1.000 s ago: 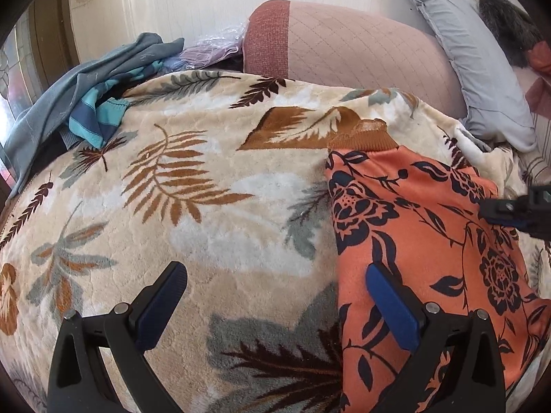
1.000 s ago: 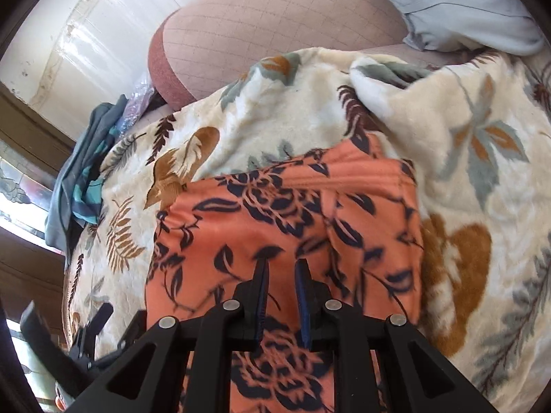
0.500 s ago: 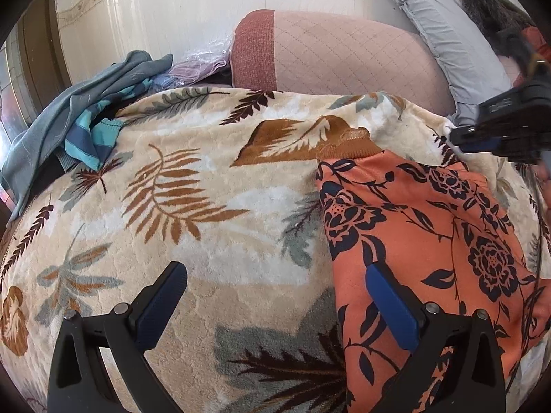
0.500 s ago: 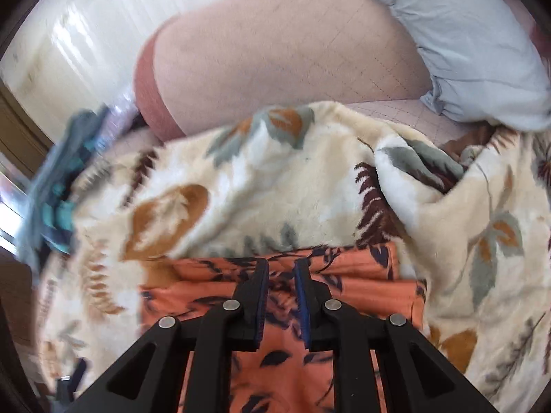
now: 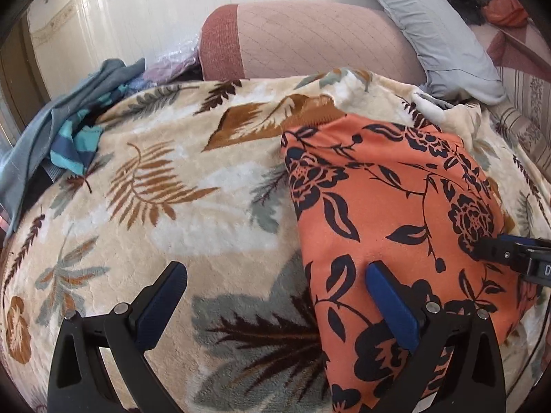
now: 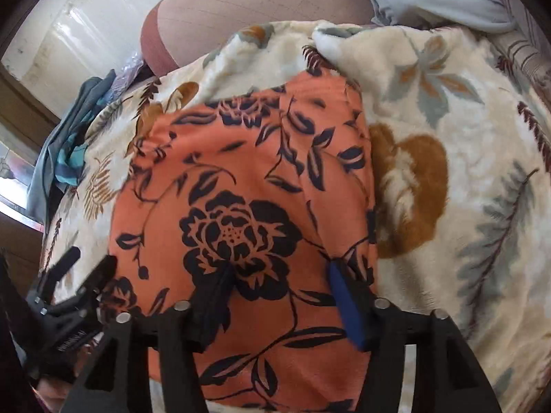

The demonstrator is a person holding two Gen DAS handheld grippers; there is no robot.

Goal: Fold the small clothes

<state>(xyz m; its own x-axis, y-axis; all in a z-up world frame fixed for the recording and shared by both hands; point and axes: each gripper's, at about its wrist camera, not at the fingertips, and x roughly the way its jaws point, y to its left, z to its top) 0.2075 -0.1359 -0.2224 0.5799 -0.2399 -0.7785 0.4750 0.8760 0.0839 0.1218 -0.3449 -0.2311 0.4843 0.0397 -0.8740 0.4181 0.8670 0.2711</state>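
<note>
An orange garment with dark floral print (image 5: 385, 206) lies folded on a cream leaf-patterned blanket (image 5: 179, 186). My left gripper (image 5: 275, 289) is open and empty, its right finger over the garment's left part. My right gripper (image 6: 279, 285) is open just above the garment (image 6: 248, 179), its fingers spread over the near part. The right gripper also shows at the right edge of the left wrist view (image 5: 513, 254), and the left gripper shows at the lower left of the right wrist view (image 6: 69, 296).
A pile of grey and teal clothes (image 5: 62, 137) lies at the blanket's far left. A pink quilted bolster (image 5: 310, 44) and a grey pillow (image 5: 430, 27) lie at the back. A blanket fold (image 6: 344, 41) rises behind the garment.
My right gripper was shut, carried the garment's edge over toward the far side, then came back near and opened. The garment now lies shorter and folded. The left gripper stayed open, nearly still.
</note>
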